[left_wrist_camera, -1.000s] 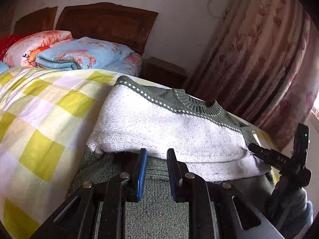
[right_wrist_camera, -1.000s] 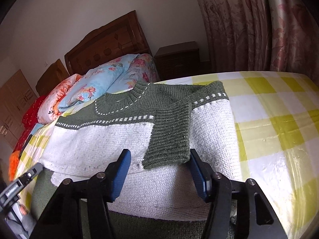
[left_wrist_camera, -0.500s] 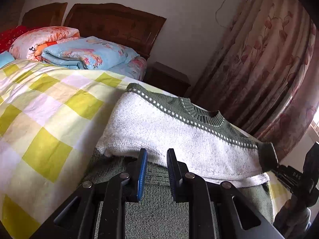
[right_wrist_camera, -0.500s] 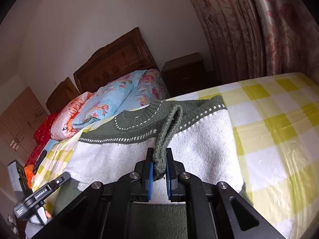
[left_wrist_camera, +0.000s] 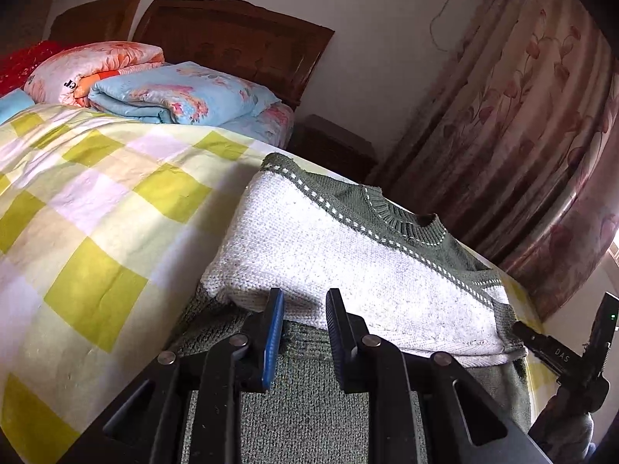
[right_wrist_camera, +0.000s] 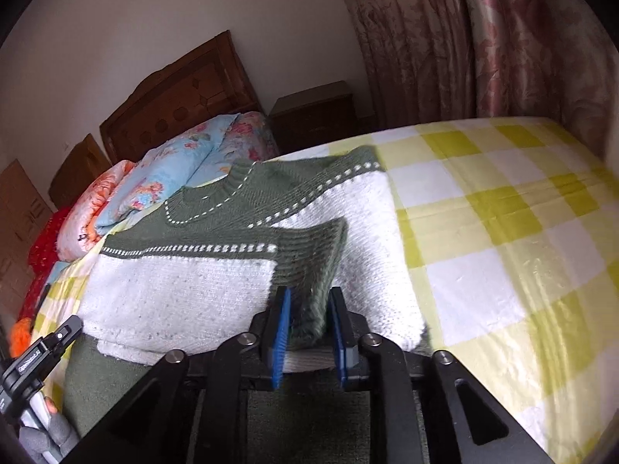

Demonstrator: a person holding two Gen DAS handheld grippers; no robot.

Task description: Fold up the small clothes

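Right wrist: fingers (right_wrist_camera: 279,328) wider around cuff (right_wrist_camera: 309,255)

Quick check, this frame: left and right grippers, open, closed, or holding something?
Left gripper: open, narrow gap, nothing between its fingers, at the folded edge of the sweater.
Right gripper: partly open around the green sleeve cuff; firm grip cannot be told.

One sweater (left_wrist_camera: 332,255) is counted, spread on one bed (left_wrist_camera: 96,201). Two grippers are seen: the left gripper (left_wrist_camera: 303,301) and the right gripper (right_wrist_camera: 307,301), each with two fingers. Two folded floral quilts are counted at the head of the bed, one blue (left_wrist_camera: 182,92) and one orange (left_wrist_camera: 93,62). Two wooden headboards (left_wrist_camera: 236,38) are seen behind them. One bedside cabinet (right_wrist_camera: 315,114) is counted, and one red item (right_wrist_camera: 44,243) lies beside the quilts.
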